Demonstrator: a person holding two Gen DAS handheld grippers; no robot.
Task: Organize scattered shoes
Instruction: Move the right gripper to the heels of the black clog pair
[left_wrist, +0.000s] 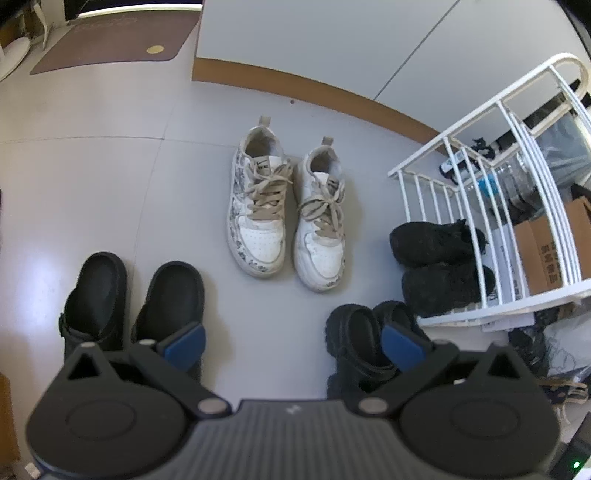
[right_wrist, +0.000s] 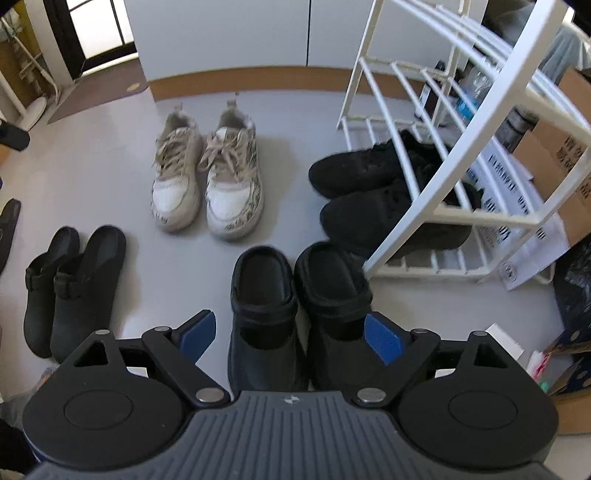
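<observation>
A pair of white sneakers (left_wrist: 255, 206) (right_wrist: 236, 184) with beige laces stands side by side mid-floor. One pair of black clogs (right_wrist: 262, 295) lies right under my right gripper (right_wrist: 291, 336), which is open; its blue pads straddle the pair without pressing on it. A second pair of black clogs (left_wrist: 96, 295) (right_wrist: 88, 288) sits to the left. Black sneakers (left_wrist: 439, 240) (right_wrist: 362, 166) rest on the bottom level of the white rack (left_wrist: 480, 166) (right_wrist: 406, 122). My left gripper (left_wrist: 293, 345) hangs open over bare floor between the two clog pairs.
A white cabinet with a wooden baseboard (left_wrist: 332, 88) closes off the back. Cardboard boxes (right_wrist: 565, 155) and bottles crowd behind the rack. A brown mat (left_wrist: 118, 40) lies at the far left. Another dark slipper (right_wrist: 7, 221) shows at the left edge.
</observation>
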